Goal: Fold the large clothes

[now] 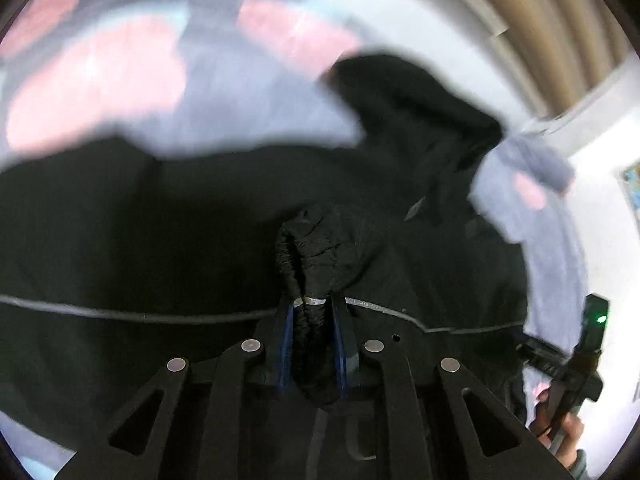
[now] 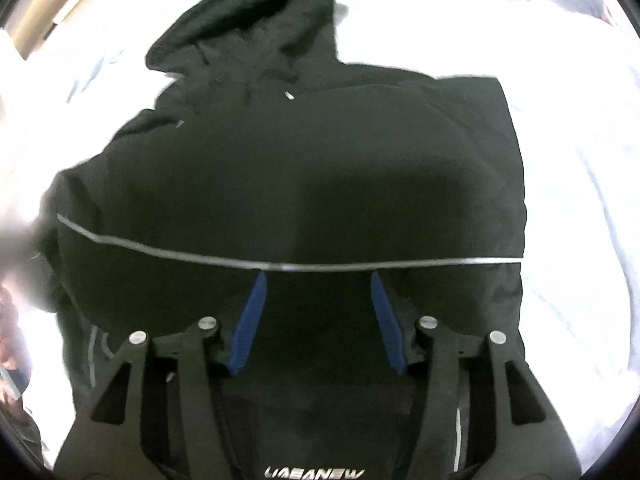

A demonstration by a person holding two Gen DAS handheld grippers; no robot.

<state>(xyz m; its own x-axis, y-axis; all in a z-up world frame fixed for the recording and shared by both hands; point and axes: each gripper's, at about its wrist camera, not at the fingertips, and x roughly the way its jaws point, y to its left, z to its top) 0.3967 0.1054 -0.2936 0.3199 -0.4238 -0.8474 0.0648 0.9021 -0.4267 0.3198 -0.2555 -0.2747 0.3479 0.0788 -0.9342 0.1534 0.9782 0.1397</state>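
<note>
A large black hooded jacket with a thin grey reflective stripe lies spread on a white bed sheet, its hood at the far end. It also fills the left wrist view. My left gripper is shut on a bunched fold of the jacket's black fabric, lifted a little above the rest. My right gripper is open, its blue pads spread wide just above the jacket near the stripe, holding nothing.
A lavender quilt with pink patches lies beyond the jacket. A beige curtain hangs at the far right. The other hand-held gripper and a hand show at the right edge.
</note>
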